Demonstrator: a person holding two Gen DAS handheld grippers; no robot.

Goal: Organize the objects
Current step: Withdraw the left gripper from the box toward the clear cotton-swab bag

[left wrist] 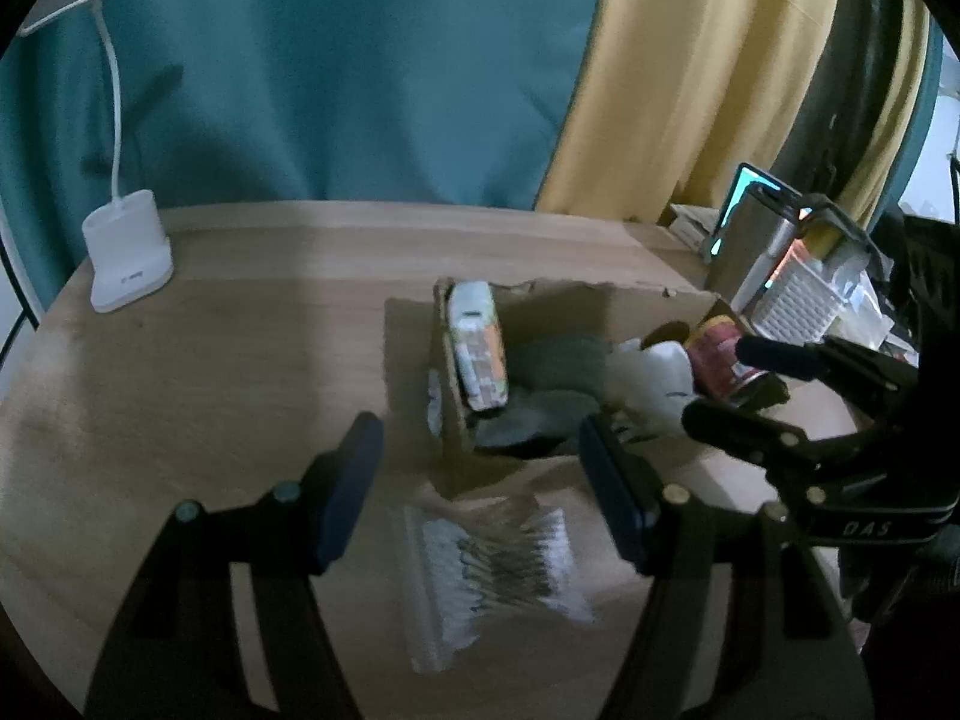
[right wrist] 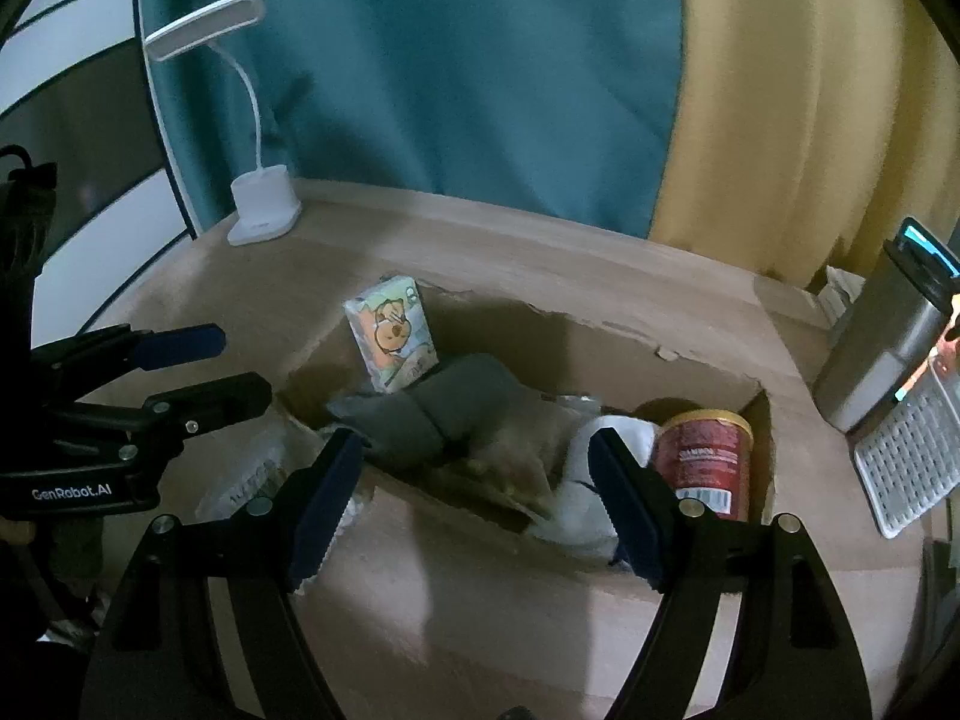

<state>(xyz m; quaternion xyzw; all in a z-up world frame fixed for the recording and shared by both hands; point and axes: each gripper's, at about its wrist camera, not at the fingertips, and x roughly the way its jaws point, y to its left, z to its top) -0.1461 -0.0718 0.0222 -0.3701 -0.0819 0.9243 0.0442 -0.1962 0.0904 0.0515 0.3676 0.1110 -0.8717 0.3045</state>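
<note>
An open cardboard box (left wrist: 600,312) (right wrist: 630,354) sits on the wooden table. It holds an upright cartoon tissue pack (left wrist: 480,354) (right wrist: 393,339), a grey folded cloth (left wrist: 552,384) (right wrist: 444,408), a white soft item (left wrist: 654,378) (right wrist: 600,480) and a red can (left wrist: 720,354) (right wrist: 708,462). A clear bag of cotton swabs (left wrist: 498,564) (right wrist: 252,474) lies on the table in front of the box. My left gripper (left wrist: 483,480) (right wrist: 180,372) hangs open just above that bag, with nothing between its pads. My right gripper (right wrist: 477,492) (left wrist: 750,390) stands open over the box's near wall, empty.
A white desk lamp (left wrist: 126,258) (right wrist: 264,210) stands at the back left. To the right of the box are a steel flask (right wrist: 876,348) (left wrist: 756,252) and a white perforated basket (right wrist: 906,468) (left wrist: 798,300). Teal and yellow curtains hang behind the table.
</note>
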